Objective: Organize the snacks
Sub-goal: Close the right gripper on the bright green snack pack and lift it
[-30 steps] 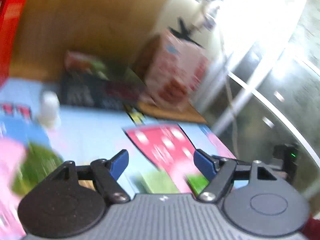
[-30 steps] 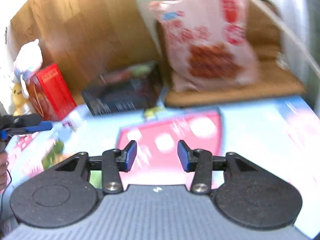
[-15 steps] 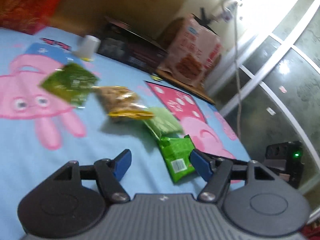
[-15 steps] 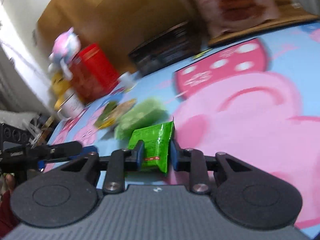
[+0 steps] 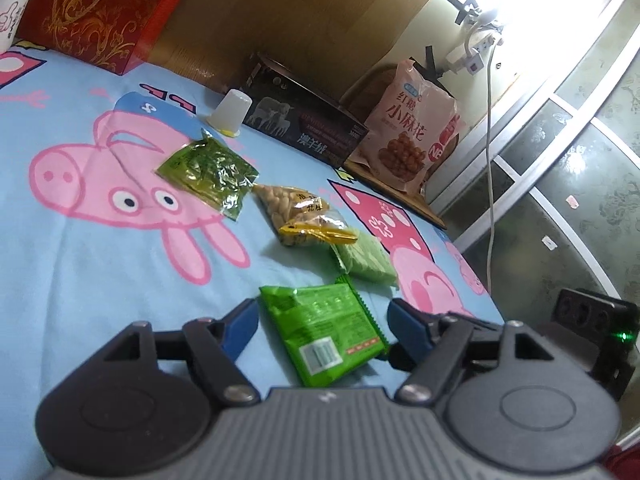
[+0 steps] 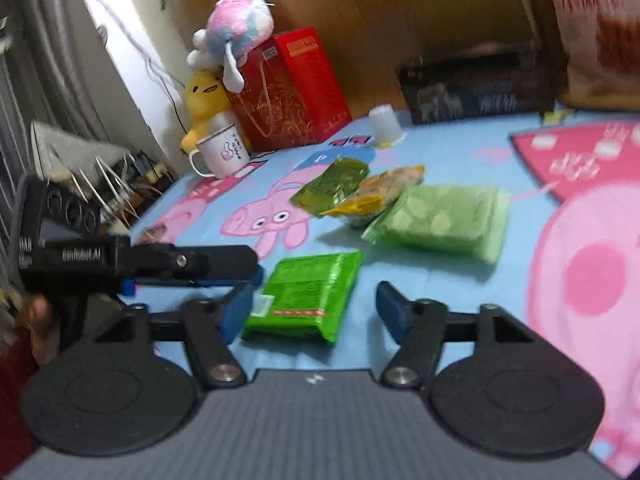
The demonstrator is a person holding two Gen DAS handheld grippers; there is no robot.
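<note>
Lying flat on bedsheet (image 6: 460, 280), bright green packet (image 6: 308, 294) freed; right gripper (image 6: 316, 308) fingers just sprung apart; left gripper (image 5: 322, 320) spread.

A blue cartoon-pig sheet (image 5: 100, 280) covers the bed. Four snack packets lie on it: a bright green packet (image 5: 324, 332), a pale green packet (image 5: 366, 260), a peanut packet (image 5: 300, 216) and a dark green packet (image 5: 208, 170). An upturned white cup (image 5: 230, 114) stands near the far edge.

Left gripper (image 5: 322, 316): grey ribbed body, two black round discs, black linkage arms with silver screws, blue fingers (image 5: 240, 326). Right gripper (image 6: 316, 306): identical build. Seen from the right, the left unit's black housing bore white lettering. Dark red sleeve (image 6: 12, 380) worn.
</note>
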